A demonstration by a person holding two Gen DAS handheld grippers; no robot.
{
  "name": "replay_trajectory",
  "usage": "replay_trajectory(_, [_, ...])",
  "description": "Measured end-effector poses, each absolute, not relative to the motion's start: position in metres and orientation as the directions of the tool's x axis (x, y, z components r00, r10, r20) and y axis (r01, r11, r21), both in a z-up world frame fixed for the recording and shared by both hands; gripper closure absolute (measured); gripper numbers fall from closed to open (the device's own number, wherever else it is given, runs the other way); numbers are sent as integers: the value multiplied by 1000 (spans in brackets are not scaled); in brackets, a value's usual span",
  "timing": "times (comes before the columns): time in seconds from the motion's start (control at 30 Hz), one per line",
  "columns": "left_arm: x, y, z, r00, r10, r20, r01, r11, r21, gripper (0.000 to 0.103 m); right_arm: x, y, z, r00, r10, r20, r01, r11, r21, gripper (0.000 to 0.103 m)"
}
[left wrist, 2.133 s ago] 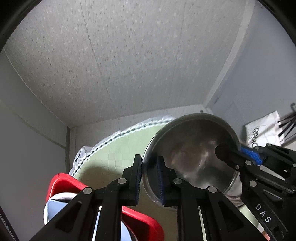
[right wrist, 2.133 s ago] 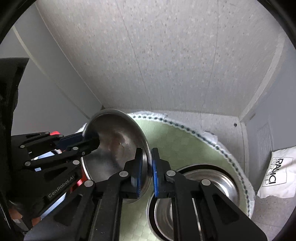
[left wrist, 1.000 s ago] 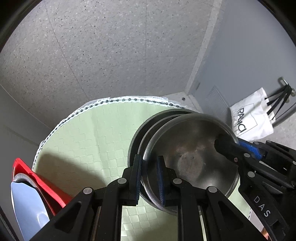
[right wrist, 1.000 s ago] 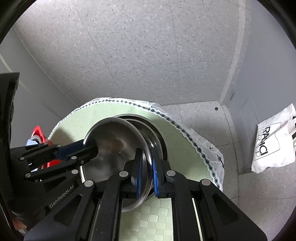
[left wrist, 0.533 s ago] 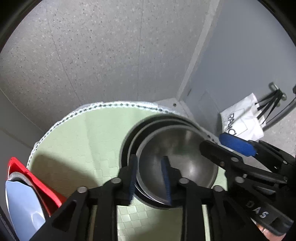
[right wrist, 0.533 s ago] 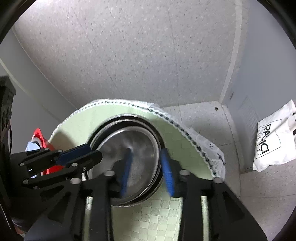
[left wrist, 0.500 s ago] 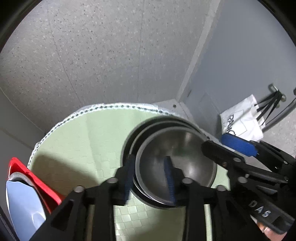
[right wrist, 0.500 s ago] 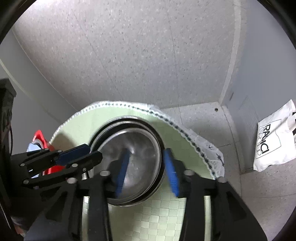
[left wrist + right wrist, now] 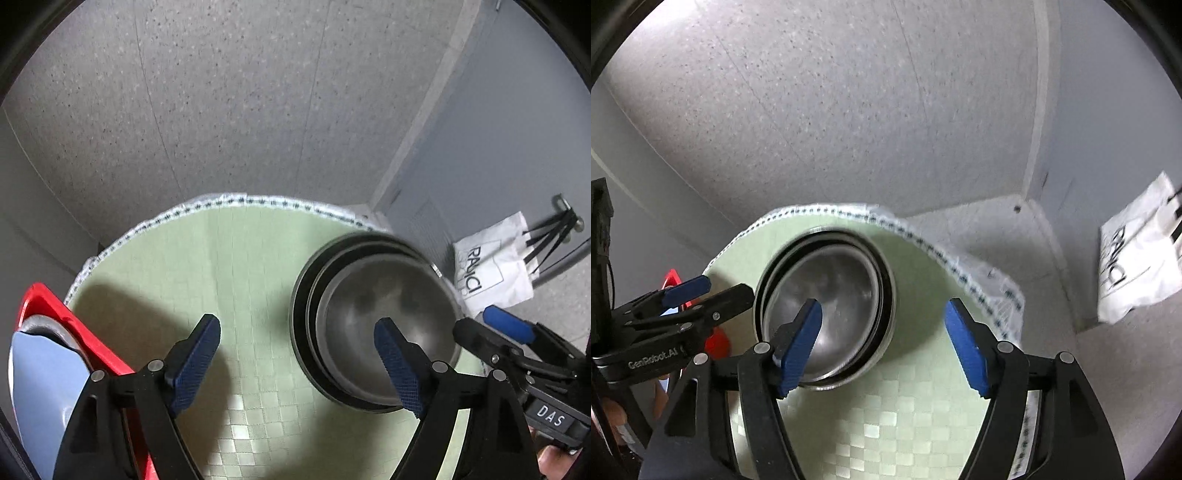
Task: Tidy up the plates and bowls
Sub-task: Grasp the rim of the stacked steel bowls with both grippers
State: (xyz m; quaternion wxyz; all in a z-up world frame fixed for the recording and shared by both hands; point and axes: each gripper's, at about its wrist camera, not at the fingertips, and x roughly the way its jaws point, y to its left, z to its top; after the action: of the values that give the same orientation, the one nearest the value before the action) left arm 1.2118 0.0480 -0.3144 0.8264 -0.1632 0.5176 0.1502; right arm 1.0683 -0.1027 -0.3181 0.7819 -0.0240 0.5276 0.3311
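A stack of nested steel bowls (image 9: 380, 321) rests on the round green checkered table (image 9: 236, 266); it also shows in the right wrist view (image 9: 827, 295). My left gripper (image 9: 297, 362) is open and empty, its right finger over the stack's near rim. My right gripper (image 9: 884, 343) is open and empty, its left finger over the bowls. A red bin (image 9: 74, 332) at the left holds a pale blue plate (image 9: 40, 391) and a grey dish edge.
The table (image 9: 923, 280) has a white lace-edged cover hanging off its far side. A white paper bag (image 9: 491, 269) stands on the floor by the grey wall, next to black rods. The bag also shows in the right wrist view (image 9: 1137, 258).
Both grippers let go of the steel bowl after lowering it into the stack. Both jaws opened wide and the grippers drew back and up.
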Motion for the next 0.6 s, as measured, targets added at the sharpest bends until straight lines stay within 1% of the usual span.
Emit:
replay_trajectory(0.1, [1223, 51, -329, 396, 74, -915, -420, 901, -109, 22, 1067, -103, -332, 180, 509, -842, -525, 773, 355, 32])
replay_trajectory(0.33, [1237, 47, -362, 338, 70, -938, -407, 910, -79, 22, 1065, -93, -353, 134, 511, -849, -510, 770, 383, 32])
replay_trajectory(0.43, [1241, 46, -374, 325, 54, -944, -401, 912, -86, 25, 1067, -90, -361, 116, 513, -850, -494, 772, 399, 32])
replay_trajectory(0.5, [1244, 47, -376, 346, 17, -938, -398, 908, -130, 32, 1068, -89, -365, 102, 518, -849, -487, 770, 411, 34])
replay_trajectory(0.53, [1245, 48, -376, 351, 6, -936, -398, 906, -143, 38, 1068, -89, -368, 93, 523, -847, -484, 767, 421, 38])
replay_trajectory(0.57, [1245, 48, -376, 359, -2, -933, -390, 908, -153, 42, 1069, -88, -370, 82, 532, -843, -478, 763, 435, 41])
replay_trajectory(0.6, [1247, 47, -375, 371, -13, -928, -376, 912, -163, 52, 1069, -88, -372, 69, 541, -839, -474, 757, 449, 46])
